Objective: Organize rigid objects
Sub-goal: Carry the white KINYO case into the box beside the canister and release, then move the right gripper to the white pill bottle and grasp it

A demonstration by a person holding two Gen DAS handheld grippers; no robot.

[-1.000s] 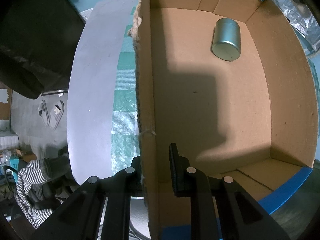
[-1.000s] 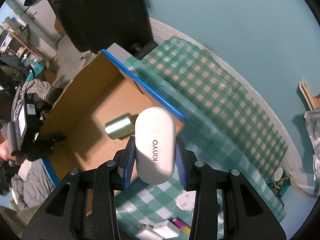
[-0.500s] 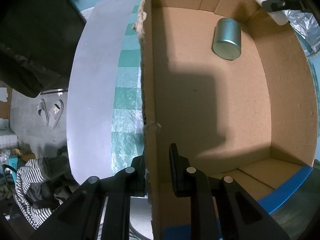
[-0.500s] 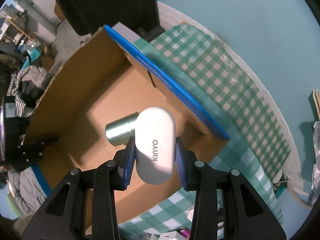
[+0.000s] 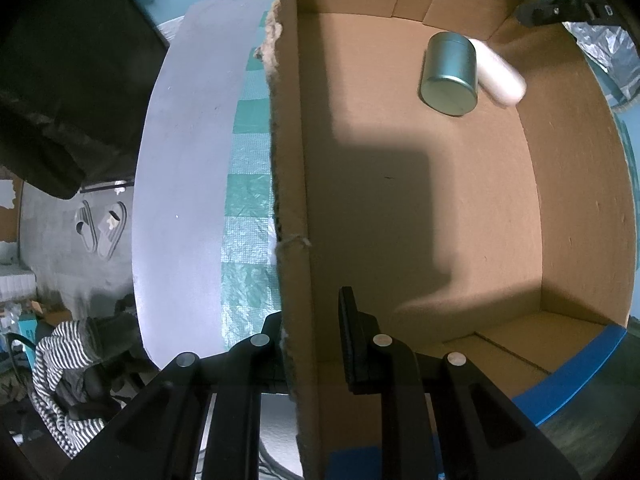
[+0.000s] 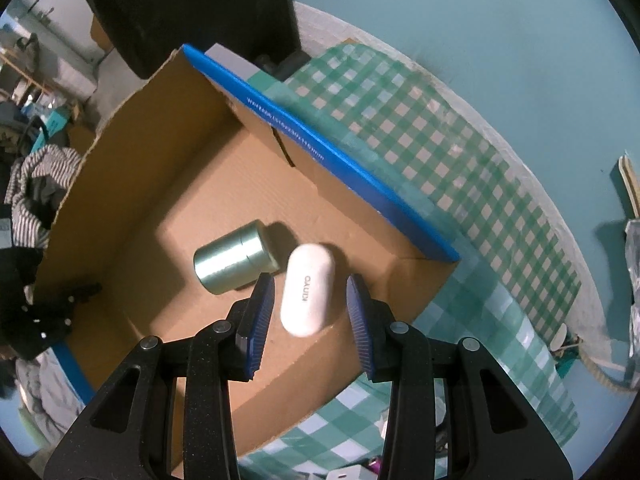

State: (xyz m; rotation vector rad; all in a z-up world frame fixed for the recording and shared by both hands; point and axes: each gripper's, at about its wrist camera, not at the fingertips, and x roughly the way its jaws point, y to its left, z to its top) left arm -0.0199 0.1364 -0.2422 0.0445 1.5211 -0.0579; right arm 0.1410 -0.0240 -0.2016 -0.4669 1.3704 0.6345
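An open cardboard box (image 6: 132,184) with blue edges stands on a green checked tablecloth. A silver tin (image 6: 234,257) lies on its side inside it, and also shows in the left wrist view (image 5: 450,74). A white KINYO capsule-shaped case (image 6: 307,289) is in the box beside the tin, free of my right gripper (image 6: 310,322), which is open above it; the case looks blurred in the left wrist view (image 5: 500,78). My left gripper (image 5: 312,344) is shut on the box's left wall (image 5: 290,200), one finger on each side.
The checked tablecloth (image 6: 440,152) covers a round table with a grey rim (image 5: 180,200). Small items lie at the table's near edge (image 6: 352,472). A dark chair back (image 5: 60,80), slippers (image 5: 102,228) and striped clothing (image 5: 52,360) are beyond the table.
My right gripper moved over the box, then opened and let go of the white case, which now is inside the box beside the tin. My left gripper kept its hold on the wall.
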